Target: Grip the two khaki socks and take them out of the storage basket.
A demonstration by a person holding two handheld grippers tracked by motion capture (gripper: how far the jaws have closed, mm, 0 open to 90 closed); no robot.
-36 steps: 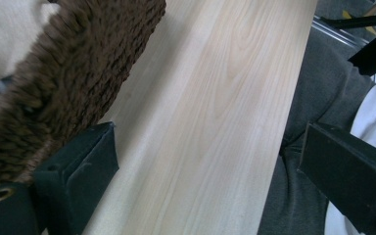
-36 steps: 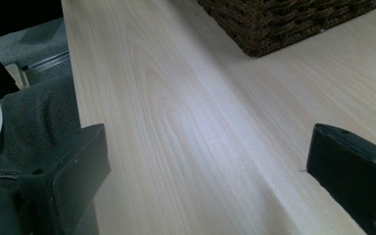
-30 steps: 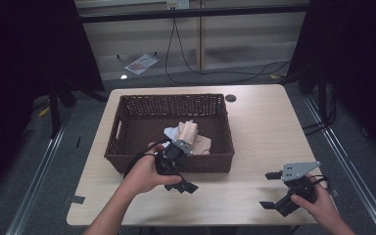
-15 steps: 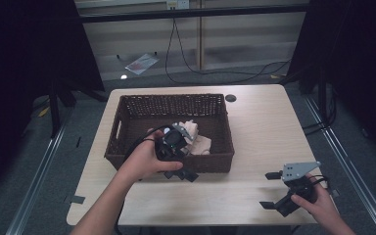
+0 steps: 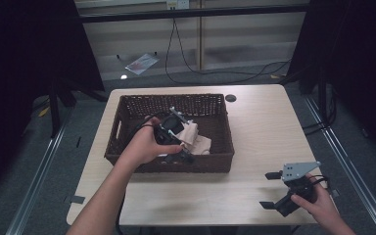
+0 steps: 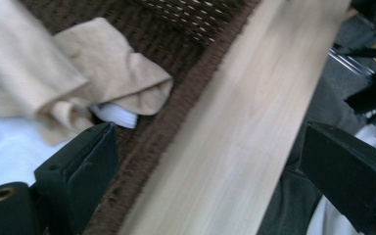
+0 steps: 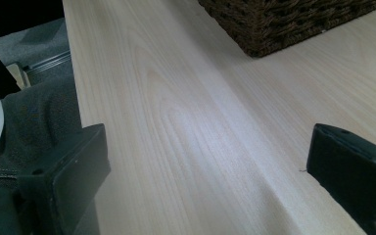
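A dark brown wicker basket (image 5: pixel 127 157) stands on the left half of the light wooden table (image 5: pixel 264 127). In it lie a crumpled beige cloth (image 5: pixel 196 139) (image 6: pixel 54 73), a white ribbed item (image 6: pixel 115 115) tucked under it, and a pale white cloth (image 6: pixel 5 147). My left gripper (image 5: pixel 178 154) (image 6: pixel 215 181) hovers above the basket's front part, open, its jaws spanning the front rim (image 6: pixel 176 127) with nothing between them. Low at the table's front right, my right gripper (image 5: pixel 271 190) (image 7: pixel 210 176) is open and holds nothing.
A corner of the basket (image 7: pixel 284 24) lies ahead of the right gripper, with bare tabletop (image 7: pixel 186 122) between. A small dark round cap (image 5: pixel 231 98) sits in the table near its far edge. Cables (image 5: pixel 186 63) and a paper (image 5: pixel 139 61) lie on the floor beyond.
My left gripper has moved away from the person, from the basket's front rim to above its inside near the cloths. The right gripper has stayed put.
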